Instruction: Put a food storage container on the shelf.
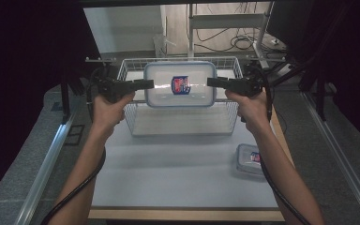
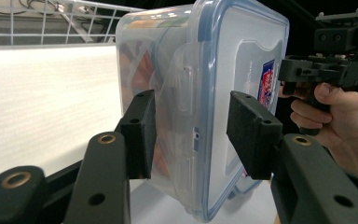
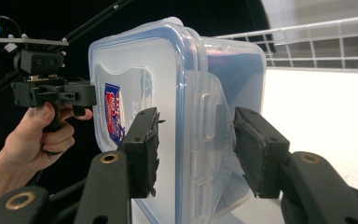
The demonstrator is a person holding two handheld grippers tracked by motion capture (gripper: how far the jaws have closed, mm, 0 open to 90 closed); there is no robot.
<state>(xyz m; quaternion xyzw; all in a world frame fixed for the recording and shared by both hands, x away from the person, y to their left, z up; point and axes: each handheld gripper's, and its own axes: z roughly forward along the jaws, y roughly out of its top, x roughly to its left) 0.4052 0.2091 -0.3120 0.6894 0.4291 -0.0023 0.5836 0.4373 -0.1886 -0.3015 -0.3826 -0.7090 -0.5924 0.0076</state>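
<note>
A large clear plastic container (image 1: 180,84) with a blue-sealed lid and a red-and-blue label hangs lid-up over a white wire basket (image 1: 127,117). My left gripper (image 1: 149,84) is shut on its left end and my right gripper (image 1: 211,82) on its right end. In the left gripper view the jaws (image 2: 193,135) clamp the container (image 2: 200,84) across its side latch, one pad under the base, one on the lid. The right gripper view has the jaws (image 3: 198,149) pinching the container (image 3: 168,93) the same way, and the other hand (image 3: 37,135) holds the far end.
A smaller lidded container (image 1: 249,159) with the same label lies on the white table (image 1: 178,173) at the near right, beside my right forearm. Metal rails run along both table sides. Cables and a stand sit on the floor behind the basket.
</note>
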